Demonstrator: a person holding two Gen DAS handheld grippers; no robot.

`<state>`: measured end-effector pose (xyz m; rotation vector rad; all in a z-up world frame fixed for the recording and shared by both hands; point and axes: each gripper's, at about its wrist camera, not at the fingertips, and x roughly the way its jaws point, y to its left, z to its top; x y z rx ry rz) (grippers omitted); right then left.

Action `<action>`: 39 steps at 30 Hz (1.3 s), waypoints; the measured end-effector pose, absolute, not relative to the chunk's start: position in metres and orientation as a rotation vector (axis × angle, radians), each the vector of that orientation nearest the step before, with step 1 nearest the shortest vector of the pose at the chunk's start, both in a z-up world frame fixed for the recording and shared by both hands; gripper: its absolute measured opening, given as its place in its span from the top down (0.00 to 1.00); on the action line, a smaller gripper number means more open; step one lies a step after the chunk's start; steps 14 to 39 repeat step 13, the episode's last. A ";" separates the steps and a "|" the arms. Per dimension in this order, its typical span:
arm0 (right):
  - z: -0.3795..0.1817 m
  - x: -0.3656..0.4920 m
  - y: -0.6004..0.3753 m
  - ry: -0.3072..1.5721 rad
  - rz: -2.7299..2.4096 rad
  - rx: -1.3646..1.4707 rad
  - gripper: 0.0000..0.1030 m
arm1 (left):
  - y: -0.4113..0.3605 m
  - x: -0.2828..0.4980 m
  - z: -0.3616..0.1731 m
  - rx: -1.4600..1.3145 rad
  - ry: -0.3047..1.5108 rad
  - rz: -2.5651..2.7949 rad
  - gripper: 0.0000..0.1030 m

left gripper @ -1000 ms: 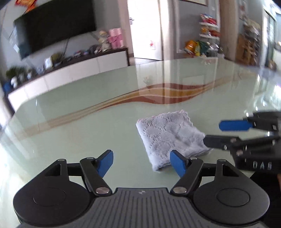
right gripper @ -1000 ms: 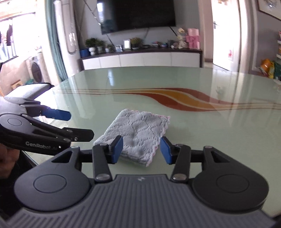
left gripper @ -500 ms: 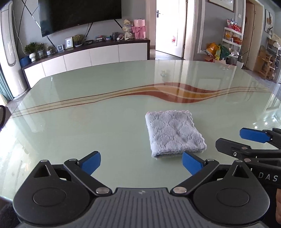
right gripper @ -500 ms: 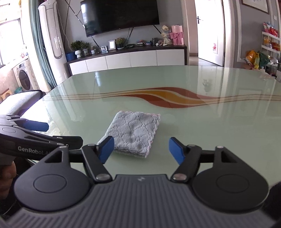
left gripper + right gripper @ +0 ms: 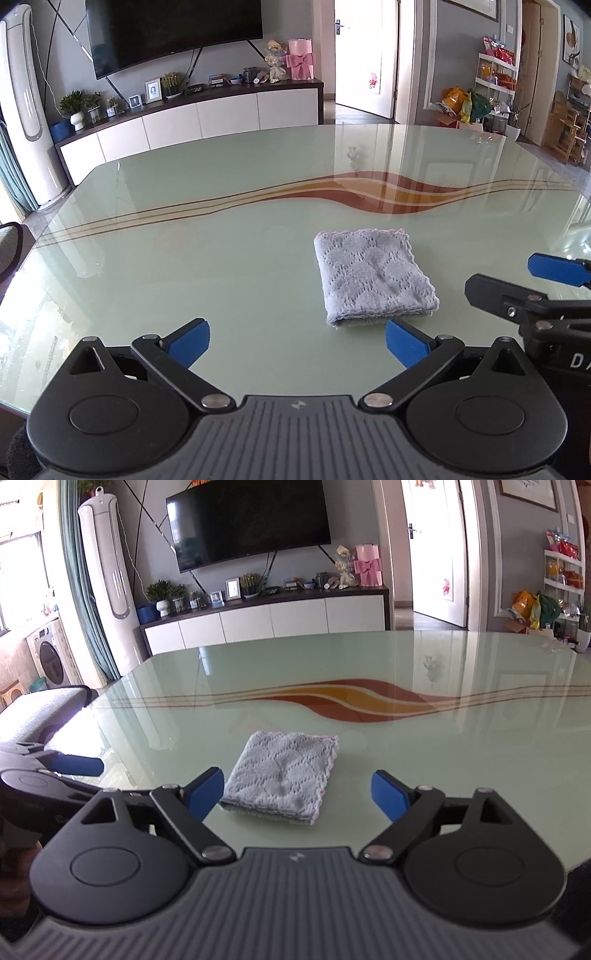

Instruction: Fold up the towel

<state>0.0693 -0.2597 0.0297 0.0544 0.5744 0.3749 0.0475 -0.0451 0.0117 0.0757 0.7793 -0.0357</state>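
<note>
A light blue towel [image 5: 373,277] with a pink scalloped edge lies folded into a small square on the glass table [image 5: 221,258]. My left gripper [image 5: 297,341] hovers near the table's front edge, its jaws opening wide, the towel just beyond its right pad and nothing between the pads. In the right wrist view the same towel [image 5: 284,775] lies flat beyond my right gripper [image 5: 297,794], whose jaws are opening with no contact on the cloth. The right gripper [image 5: 517,284] shows at the right edge of the left view, the left gripper [image 5: 62,775] at the left edge of the right view.
The pale green table carries a red and orange wave stripe [image 5: 369,188] across its middle. A grey chair [image 5: 40,709] stands at the table's left side. Beyond the far edge are a white TV cabinet [image 5: 192,118], a tower fan [image 5: 110,579] and a doorway.
Both grippers spread their jaws wider and drew back and up from the towel, which now lies free on the table. The left view swung level from a tilted, blurred one.
</note>
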 end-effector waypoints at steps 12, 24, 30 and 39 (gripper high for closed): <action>0.026 0.071 -0.265 0.585 0.370 0.068 0.06 | -0.041 0.045 0.013 0.045 0.778 -0.033 0.01; 0.026 0.071 -0.265 0.582 0.368 0.066 0.04 | -0.041 0.045 0.013 0.047 0.778 -0.031 0.01; 0.026 0.071 -0.265 0.582 0.368 0.066 0.04 | -0.041 0.045 0.013 0.047 0.778 -0.031 0.01; 0.026 0.071 -0.265 0.582 0.368 0.066 0.04 | -0.041 0.045 0.013 0.047 0.778 -0.031 0.01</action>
